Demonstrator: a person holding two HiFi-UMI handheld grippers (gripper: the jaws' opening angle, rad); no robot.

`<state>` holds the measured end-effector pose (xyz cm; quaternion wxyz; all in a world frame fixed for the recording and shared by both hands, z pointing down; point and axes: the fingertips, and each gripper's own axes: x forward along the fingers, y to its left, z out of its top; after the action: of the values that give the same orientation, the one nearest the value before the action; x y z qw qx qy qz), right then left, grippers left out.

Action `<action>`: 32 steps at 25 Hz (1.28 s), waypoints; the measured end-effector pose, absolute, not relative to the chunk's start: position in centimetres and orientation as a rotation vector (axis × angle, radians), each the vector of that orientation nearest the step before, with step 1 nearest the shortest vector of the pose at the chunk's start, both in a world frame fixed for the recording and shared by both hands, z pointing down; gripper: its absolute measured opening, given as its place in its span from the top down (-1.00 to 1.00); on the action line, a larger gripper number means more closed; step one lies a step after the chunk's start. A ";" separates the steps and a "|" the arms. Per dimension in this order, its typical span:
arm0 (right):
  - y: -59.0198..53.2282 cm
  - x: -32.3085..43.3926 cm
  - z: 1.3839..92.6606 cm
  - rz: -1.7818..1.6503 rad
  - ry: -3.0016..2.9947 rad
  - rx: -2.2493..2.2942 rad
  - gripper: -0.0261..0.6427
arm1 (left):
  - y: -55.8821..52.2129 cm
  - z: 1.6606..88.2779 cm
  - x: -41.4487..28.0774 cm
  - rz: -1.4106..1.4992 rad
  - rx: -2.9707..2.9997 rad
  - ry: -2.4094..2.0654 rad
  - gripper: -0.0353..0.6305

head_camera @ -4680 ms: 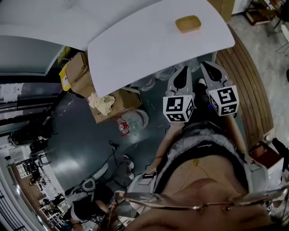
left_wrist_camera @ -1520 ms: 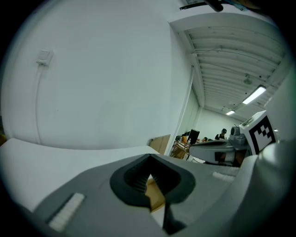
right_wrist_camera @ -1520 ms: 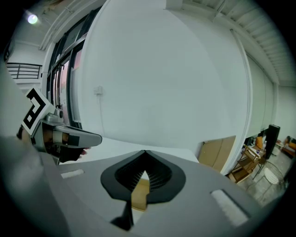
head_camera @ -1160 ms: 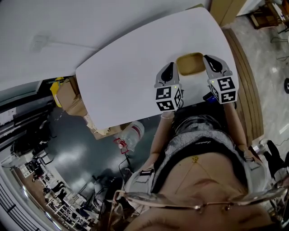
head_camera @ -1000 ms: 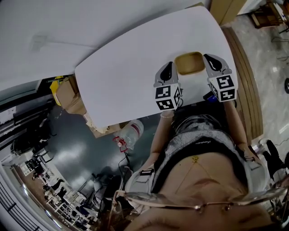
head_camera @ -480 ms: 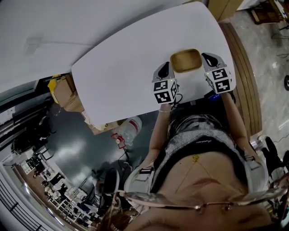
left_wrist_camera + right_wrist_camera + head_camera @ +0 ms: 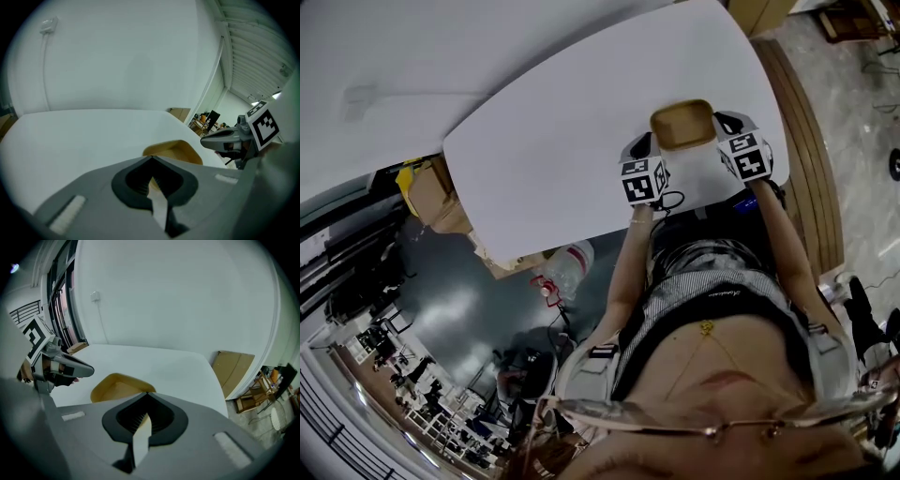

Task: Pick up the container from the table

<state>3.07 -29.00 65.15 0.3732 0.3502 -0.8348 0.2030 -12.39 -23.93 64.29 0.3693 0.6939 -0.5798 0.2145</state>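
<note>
Head view, L to R: cardboard boxes [image 7: 441, 187] and a clear plastic bottle [image 7: 574, 261] sit on the dark floor [image 7: 469, 309] below the table's left edge. The white table [image 7: 553, 112], w/ rounded corners, fills the upper frame. Near its close right corner my left gripper [image 7: 641, 146] sits at the left side of the container [image 7: 682, 125], a shallow tan tray w/ rounded corners. My right gripper [image 7: 727, 122] is at the container's right side, so the container is held between the two, touching both. I can't tell whether its base is resting on the table or is just off it. Left gripper view: jaws drawn together to a narrow slit, tips meeting, w/ a thin pale-tan strip pinched in the slit. It reads as the container's left wall, and the rest of the tray shows just beyond the tips. The other gripper and its marker cube [image 7: 260, 124] are at far right. Right gripper view: the same picture mirrored. Jaws are closed to a slit on a thin tan strip of the container's right wall, the tray is open just ahead to the left, and a cardboard panel [image 7: 234, 369] stands off the table's right end.
</note>
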 end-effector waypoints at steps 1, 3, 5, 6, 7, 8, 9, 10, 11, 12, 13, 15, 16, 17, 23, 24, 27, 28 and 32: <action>-29.0 3.0 65.5 0.530 -2.130 0.892 0.84 | -23.9 64.8 -12.5 0.560 1.772 -1.483 0.89; -29.0 3.0 66.4 0.541 -2.111 0.883 0.84 | -23.9 65.7 -12.6 0.567 1.751 -1.470 0.89; -29.1 3.1 67.2 0.549 -2.093 0.876 0.84 | -23.9 66.5 -12.7 0.569 1.732 -1.461 0.89; -29.1 3.2 67.5 0.555 -2.085 0.873 0.84 | -23.9 66.8 -12.7 0.572 1.726 -1.457 0.89; -29.1 3.3 67.8 0.561 -2.077 0.871 0.84 | -24.0 67.0 -12.7 0.576 1.722 -1.454 0.89; -29.1 3.4 68.0 0.568 -2.070 0.871 0.84 | -24.0 67.2 -12.8 0.577 1.720 -1.452 0.89; -29.2 3.5 68.2 0.573 -2.065 0.873 0.84 | -24.1 67.3 -12.8 0.573 1.716 -1.451 0.89; -29.2 3.6 68.3 0.578 -2.063 0.879 0.84 | -24.2 67.4 -12.9 0.562 1.707 -1.454 0.89; -29.3 3.7 68.3 0.580 -2.063 0.887 0.84 | -24.3 67.5 -13.0 0.545 1.694 -1.459 0.89; -29.4 3.7 68.3 0.583 -2.064 0.893 0.84 | -24.3 67.7 -13.2 0.529 1.679 -1.462 0.89; -29.5 3.7 68.4 0.589 -2.064 0.895 0.75 | -24.4 67.9 -13.3 0.516 1.667 -1.461 0.80; -29.6 3.6 68.8 0.610 -2.055 0.890 0.61 | -24.6 68.4 -13.2 0.502 1.648 -1.445 0.63; -29.7 3.6 69.0 0.619 -2.047 0.886 0.59 | -24.7 68.7 -13.1 0.499 1.639 -1.434 0.59; -29.7 3.5 69.3 0.627 -2.038 0.880 0.56 | -24.7 69.0 -13.0 0.501 1.630 -1.422 0.56; -29.3 3.2 71.6 0.671 -1.979 0.821 0.54 | -24.9 71.0 -12.1 0.541 1.583 -1.386 0.50; -29.2 3.1 72.0 0.678 -1.973 0.819 0.58 | -24.9 71.4 -11.8 0.534 1.572 -1.379 0.55; -29.2 2.9 72.3 0.691 -1.974 0.845 0.72 | -24.8 72.0 -11.2 0.515 1.545 -1.379 0.77; -29.3 2.9 72.2 0.692 -1.974 0.855 0.73 | -24.8 72.0 -11.3 0.516 1.538 -1.389 0.79; -29.5 3.0 72.3 0.697 -1.973 0.872 0.76 | -24.6 72.0 -11.3 0.514 1.518 -1.404 0.81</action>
<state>3.03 -29.47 72.26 0.4236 0.3485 -0.7883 0.2787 -11.25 -24.61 71.98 0.4842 0.6233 -0.5766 0.2111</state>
